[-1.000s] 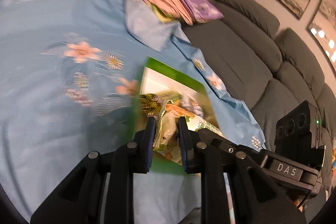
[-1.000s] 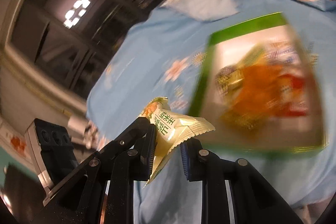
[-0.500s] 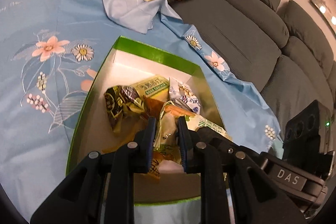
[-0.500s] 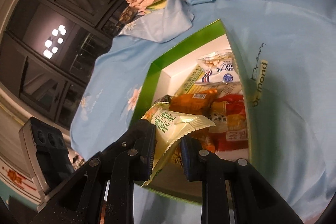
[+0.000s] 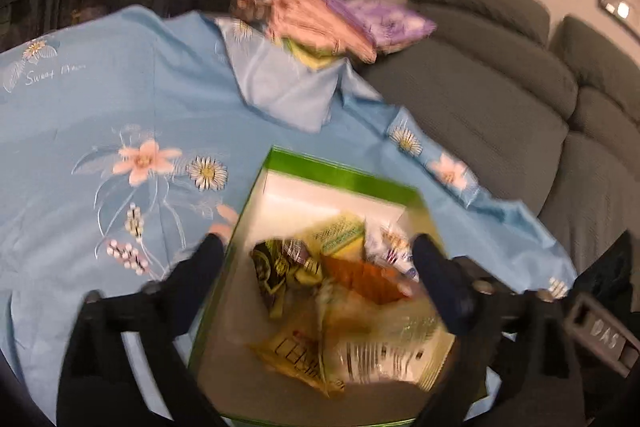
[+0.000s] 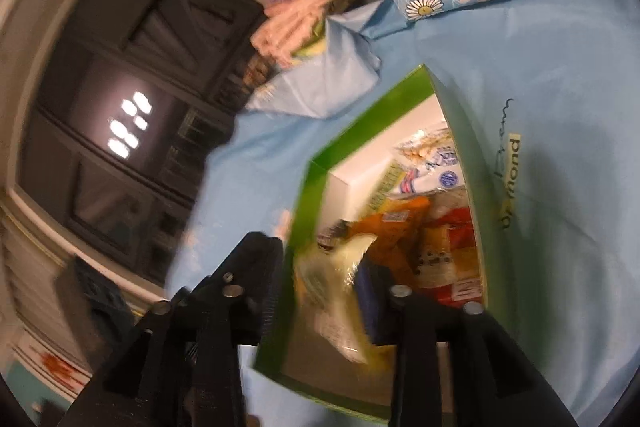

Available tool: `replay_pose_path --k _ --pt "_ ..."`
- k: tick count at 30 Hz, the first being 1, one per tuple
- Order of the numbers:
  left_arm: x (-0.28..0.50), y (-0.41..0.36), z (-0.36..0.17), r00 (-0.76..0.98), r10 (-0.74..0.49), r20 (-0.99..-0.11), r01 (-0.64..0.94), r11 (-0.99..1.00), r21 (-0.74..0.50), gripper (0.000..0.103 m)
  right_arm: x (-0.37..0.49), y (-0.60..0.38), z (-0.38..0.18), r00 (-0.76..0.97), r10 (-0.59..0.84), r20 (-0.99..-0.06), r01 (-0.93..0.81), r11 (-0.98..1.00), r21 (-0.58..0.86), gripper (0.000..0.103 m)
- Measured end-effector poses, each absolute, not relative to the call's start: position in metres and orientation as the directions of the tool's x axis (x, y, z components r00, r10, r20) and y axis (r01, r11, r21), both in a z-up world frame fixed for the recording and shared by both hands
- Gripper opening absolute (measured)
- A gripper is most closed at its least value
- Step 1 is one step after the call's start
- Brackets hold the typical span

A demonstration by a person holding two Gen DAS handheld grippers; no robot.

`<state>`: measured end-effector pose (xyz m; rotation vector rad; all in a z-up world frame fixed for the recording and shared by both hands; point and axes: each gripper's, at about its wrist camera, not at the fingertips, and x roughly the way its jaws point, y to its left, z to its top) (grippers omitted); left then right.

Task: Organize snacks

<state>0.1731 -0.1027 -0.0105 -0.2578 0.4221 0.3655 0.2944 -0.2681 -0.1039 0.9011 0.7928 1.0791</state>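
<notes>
- The left claw (image 5: 316, 263) is spread wide, grasping nothing, above the green box (image 5: 340, 173).
- The right claw (image 6: 324, 267) is also spread; a pale packet (image 6: 340, 291) is between its fingers, blurred.
- Snack packets (image 5: 352, 291) lie inside the box, on the blue flowered cloth (image 5: 100, 107).
- Folded cloths (image 5: 332, 23) lie beyond.

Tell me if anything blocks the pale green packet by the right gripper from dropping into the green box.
Nothing visible does. The right gripper is open over the green box, and the blurred pale green packet is already above the snacks inside.
</notes>
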Motion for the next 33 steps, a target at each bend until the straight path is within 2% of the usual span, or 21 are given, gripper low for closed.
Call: replay_pose_path --k 1,3,4,6,8,12,15,19,22,29,33 --pt "0.169 -0.103 -0.007 0.86 0.286 -0.423 -0.388 0.905 -0.177 0.103 0.295 -0.269 -0.102 0.276 0.959 -0.067 -0.39 0.175 0.904 0.06" --pt "0.16 -0.107 0.003 0.874 0.302 -0.382 -0.387 0.907 -0.167 0.103 0.29 -0.271 -0.095 0.272 0.962 -0.029 -0.424 0.147 0.894 0.072" --pt "0.156 -0.109 0.007 0.873 0.323 -0.365 -0.397 0.906 -0.147 0.103 0.286 -0.271 -0.091 0.285 0.958 -0.036 -0.444 0.165 0.881 0.081" --pt "0.148 -0.116 0.015 0.86 0.39 -0.329 -0.437 0.896 -0.079 0.102 0.279 -0.272 -0.086 0.38 0.916 -0.132 -0.445 0.306 0.842 0.103" --pt "0.139 -0.123 0.02 0.841 0.456 -0.291 -0.476 0.879 0.003 0.103 0.276 -0.271 -0.086 0.409 0.896 -0.174 -0.448 0.364 0.817 0.103" --pt "0.12 -0.127 0.023 0.797 0.54 -0.272 -0.526 0.841 0.129 0.103 0.275 -0.275 -0.086 0.353 0.934 -0.057 -0.462 0.227 0.857 0.103" --pt "0.095 -0.124 0.024 0.778 0.582 -0.237 -0.565 0.813 0.14 0.103 0.265 -0.272 -0.077 0.381 0.924 -0.04 -0.506 0.244 0.827 0.103" --pt "0.056 -0.11 0.026 0.749 0.621 -0.231 -0.62 0.78 0.085 0.103 0.244 -0.256 -0.061 0.368 0.929 -0.039 -0.593 0.267 0.76 0.103" --pt "0.026 -0.091 0.028 0.712 0.656 -0.251 -0.666 0.744 0.056 0.103 0.222 -0.236 -0.047 0.344 0.937 -0.065 -0.661 0.291 0.692 0.103" --pt "-0.039 -0.054 0.012 0.558 0.781 -0.28 -0.803 0.593 0.055 0.103 0.14 -0.165 -0.028 0.271 0.943 -0.193 -0.838 0.33 0.434 0.103" --pt "-0.077 -0.022 -0.012 0.44 0.826 -0.352 -0.869 0.49 0.065 0.103 0.098 -0.119 -0.04 0.188 0.938 -0.293 -0.886 0.29 0.362 0.103"
